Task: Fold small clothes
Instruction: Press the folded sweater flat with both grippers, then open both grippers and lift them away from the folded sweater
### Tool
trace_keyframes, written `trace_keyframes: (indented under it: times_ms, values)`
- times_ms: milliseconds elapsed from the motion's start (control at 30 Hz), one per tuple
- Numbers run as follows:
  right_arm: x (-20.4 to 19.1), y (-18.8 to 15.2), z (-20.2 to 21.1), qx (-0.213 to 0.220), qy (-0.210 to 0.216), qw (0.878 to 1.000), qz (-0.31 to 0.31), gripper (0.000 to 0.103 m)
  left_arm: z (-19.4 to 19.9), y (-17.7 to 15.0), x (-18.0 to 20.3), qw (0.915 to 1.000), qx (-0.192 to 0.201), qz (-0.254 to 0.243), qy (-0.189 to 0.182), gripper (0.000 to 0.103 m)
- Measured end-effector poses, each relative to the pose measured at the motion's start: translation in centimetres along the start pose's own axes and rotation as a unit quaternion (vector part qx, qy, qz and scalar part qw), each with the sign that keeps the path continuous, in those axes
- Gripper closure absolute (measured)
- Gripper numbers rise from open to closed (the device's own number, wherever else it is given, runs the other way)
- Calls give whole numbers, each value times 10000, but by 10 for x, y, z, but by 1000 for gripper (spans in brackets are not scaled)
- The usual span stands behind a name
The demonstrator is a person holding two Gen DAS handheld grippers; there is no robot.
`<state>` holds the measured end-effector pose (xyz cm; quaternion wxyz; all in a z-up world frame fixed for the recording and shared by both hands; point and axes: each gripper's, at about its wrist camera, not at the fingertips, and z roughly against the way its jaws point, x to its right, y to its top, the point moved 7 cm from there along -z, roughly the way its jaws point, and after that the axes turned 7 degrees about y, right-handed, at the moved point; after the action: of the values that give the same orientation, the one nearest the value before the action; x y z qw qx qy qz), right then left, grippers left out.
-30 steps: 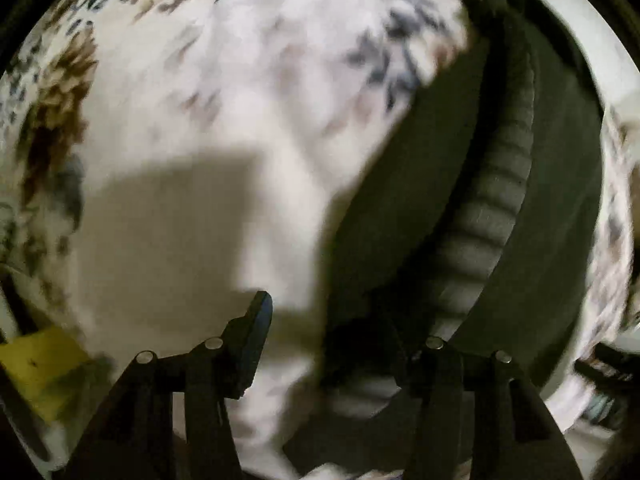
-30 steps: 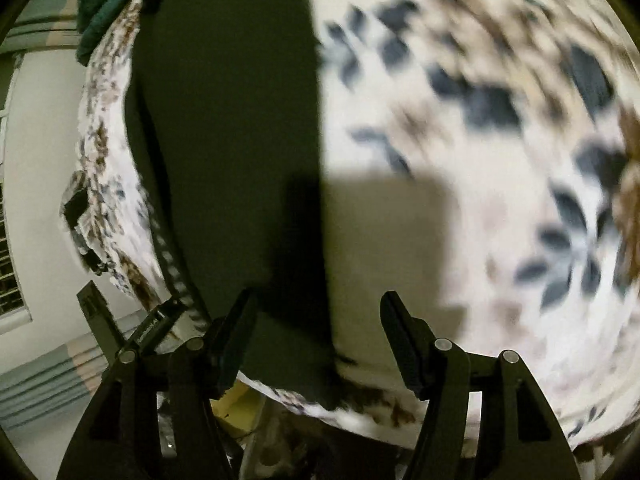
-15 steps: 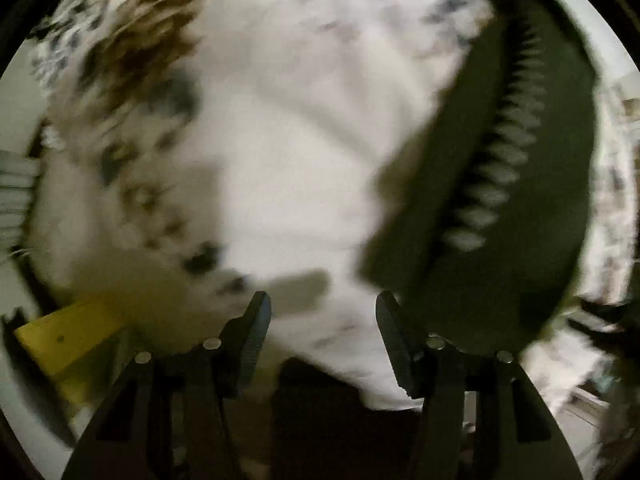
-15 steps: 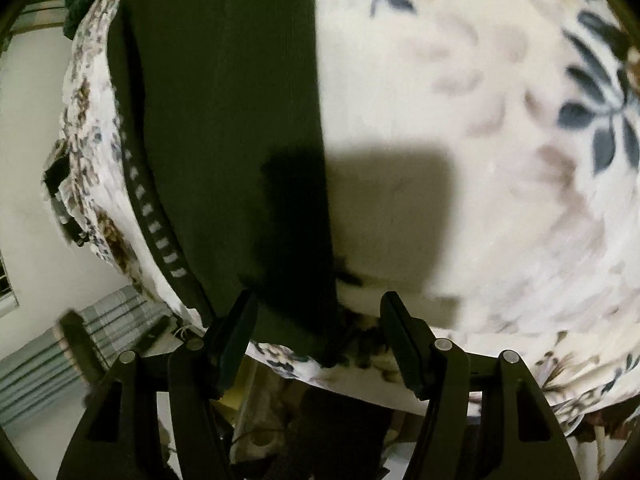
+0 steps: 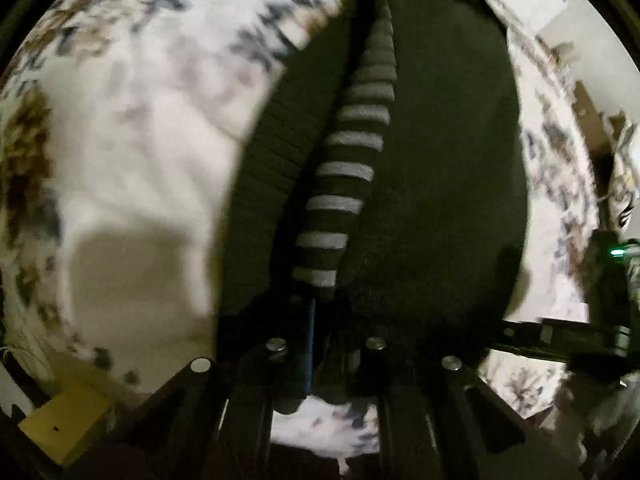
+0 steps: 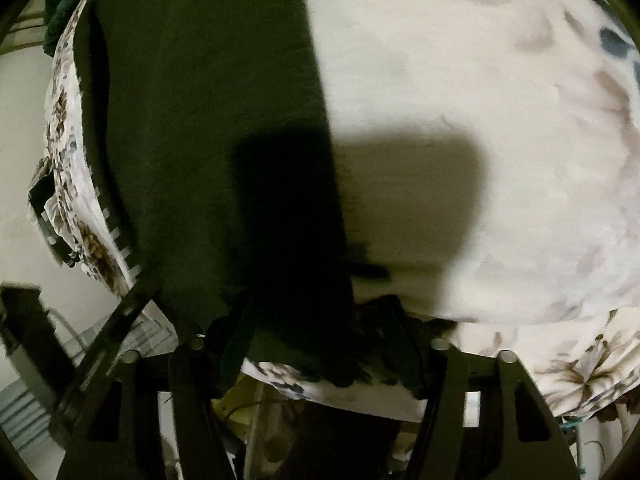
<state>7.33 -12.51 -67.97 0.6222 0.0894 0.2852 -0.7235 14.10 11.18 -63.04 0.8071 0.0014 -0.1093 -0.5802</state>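
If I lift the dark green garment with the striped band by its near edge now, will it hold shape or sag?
Likely sag: the dark green garment with the striped band lies limp and creased on the floral sheet. Its thick ribbed knit suggests some weight, so the far end would probably drag.

Left gripper (image 5: 320, 344): jaws, apart half a second ago over bare floral sheet (image 5: 132, 152), have just closed on the near edge of the dark green garment (image 5: 436, 184), beside its striped band (image 5: 340, 184). Right gripper (image 6: 320, 340): jaws have just been closing, the garment's near corner now between them; it sits lower over the bed edge.
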Motion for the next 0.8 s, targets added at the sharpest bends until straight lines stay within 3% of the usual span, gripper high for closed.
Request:
trace_keyframes:
  times_ms: [133,233,300,400,467,567,633,800]
  values:
    - [-6,-6,-4,-155,68,9998,78,55,12,5,-22,9999,56,4,112,99]
    - [-8,-10,-8,-300,-73,9995,119,55,-10,-3,-39,9988,-253,224,346,103]
    - [-7,-10,-5,-358,-150,9992,69,55,-13,-5,-51,9979,-397,502,108,102]
    - [-6,-4,10,-282,-45,9995,-109,55,-4,-1,-61,9971,-537,536,-43,100]
    - [-3,5,24,-189,26,9996,-195,55,1,16,-54,9972,-557,478,-166,93]
    - [-8,32,55,173,158,9993,-296,52,13,55,-31,9969,-288,452,-573,73]
    - [-15,55,76,445,235,9983,-301,49,21,99,-11,9949,45,421,-918,52]
    - [-41,153,149,1432,381,9889,-126,49,25,205,45,9891,666,36,-1310,52]
